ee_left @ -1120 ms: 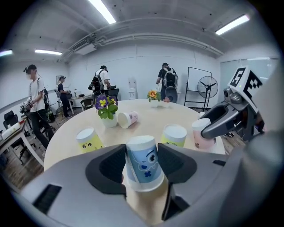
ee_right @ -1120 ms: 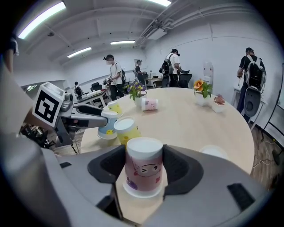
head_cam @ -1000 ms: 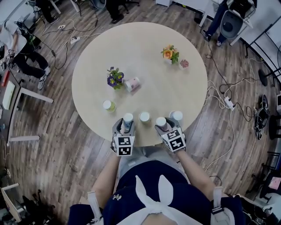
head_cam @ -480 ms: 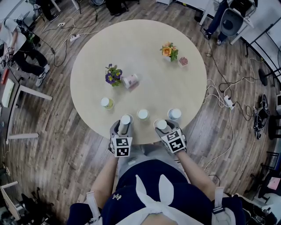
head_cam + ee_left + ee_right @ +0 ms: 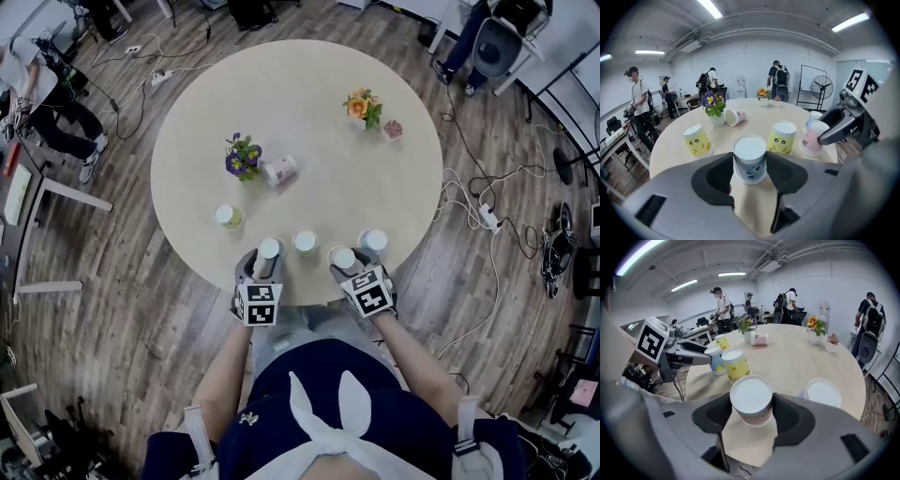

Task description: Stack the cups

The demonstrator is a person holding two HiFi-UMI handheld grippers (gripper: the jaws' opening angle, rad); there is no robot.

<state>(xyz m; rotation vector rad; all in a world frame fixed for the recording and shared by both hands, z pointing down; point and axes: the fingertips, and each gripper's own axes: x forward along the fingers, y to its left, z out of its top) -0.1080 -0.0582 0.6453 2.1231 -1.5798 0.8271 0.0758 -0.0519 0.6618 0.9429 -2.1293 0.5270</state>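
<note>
Several paper cups stand upside down near the round table's (image 5: 197, 103) front edge. My left gripper (image 5: 266, 264) (image 5: 750, 165) is shut on a blue cup (image 5: 269, 248) (image 5: 750, 158) that stands on the table. My right gripper (image 5: 345, 269) (image 5: 751, 409) is shut on a pink cup (image 5: 343, 258) (image 5: 751, 401). Between them stands a yellow cup (image 5: 305, 242) (image 5: 782, 137). A pale cup (image 5: 373, 241) (image 5: 823, 392) stands just right of the pink one. Another yellow cup (image 5: 228, 217) (image 5: 697, 139) stands further left. A pink cup (image 5: 280, 172) lies on its side.
A pot of purple flowers (image 5: 244, 159) stands beside the lying cup. Orange flowers (image 5: 362, 110) and a small pink plant (image 5: 392, 129) stand at the table's far right. Cables (image 5: 469, 202) run over the wooden floor, and people stand beyond the table.
</note>
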